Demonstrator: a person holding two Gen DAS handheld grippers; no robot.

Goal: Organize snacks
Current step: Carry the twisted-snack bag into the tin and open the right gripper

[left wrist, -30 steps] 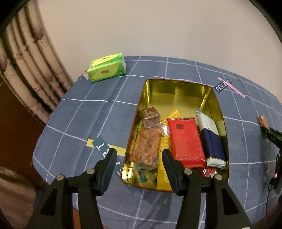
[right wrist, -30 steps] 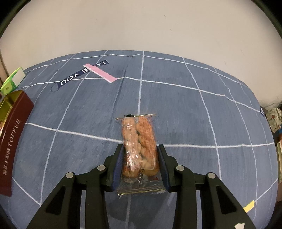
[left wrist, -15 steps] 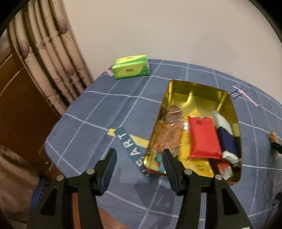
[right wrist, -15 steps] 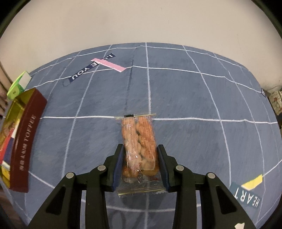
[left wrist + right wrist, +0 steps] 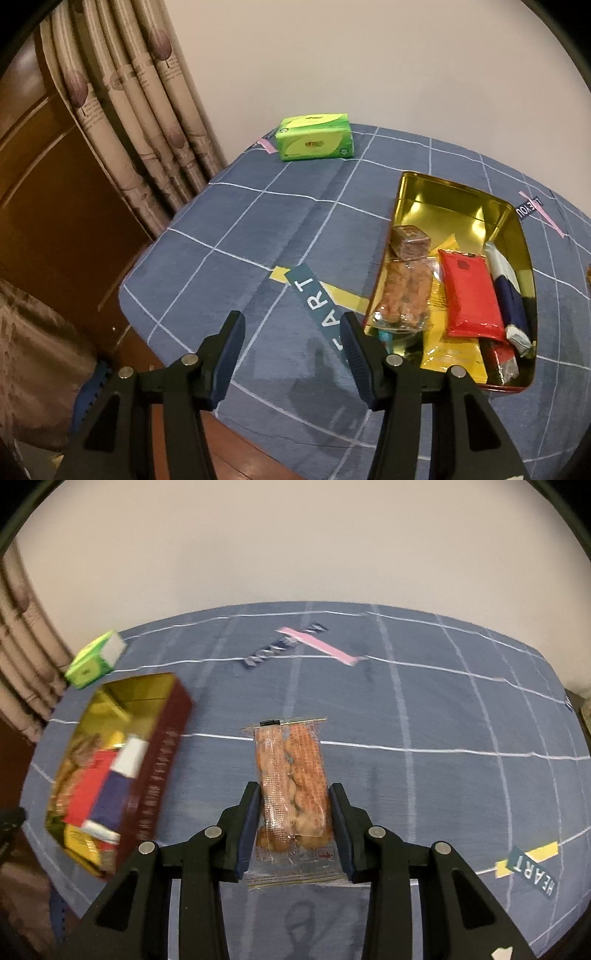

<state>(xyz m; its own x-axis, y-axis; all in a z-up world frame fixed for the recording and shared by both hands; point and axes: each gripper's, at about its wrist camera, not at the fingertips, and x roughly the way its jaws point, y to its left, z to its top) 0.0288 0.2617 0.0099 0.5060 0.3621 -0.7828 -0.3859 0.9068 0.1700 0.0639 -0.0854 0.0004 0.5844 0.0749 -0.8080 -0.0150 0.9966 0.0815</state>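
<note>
My right gripper (image 5: pixel 293 821) is shut on a clear packet of orange-brown biscuits (image 5: pixel 293 775) and holds it above the blue checked tablecloth. The open gold tin (image 5: pixel 159 771) with dark red walls lies to its left, holding several snacks. In the left wrist view the tin (image 5: pixel 436 192) sits to the right, with a similar biscuit packet (image 5: pixel 404 291), a red packet (image 5: pixel 471 291), a navy and white packet (image 5: pixel 511 295) and a small brown cube (image 5: pixel 410 242) inside. My left gripper (image 5: pixel 291 343) is open and empty, over the cloth left of the tin's near corner.
A green tissue pack (image 5: pixel 314 142) lies at the table's far left corner, also in the right wrist view (image 5: pixel 94 661). Curtains (image 5: pixel 140 110) and a brown wooden panel (image 5: pixel 44 206) stand left of the table. The table's near edge (image 5: pixel 258 443) is just below my left gripper.
My left gripper has drawn back and swung left, away from the tin. My right gripper has carried the biscuit packet leftward, bringing the tin into fuller view.
</note>
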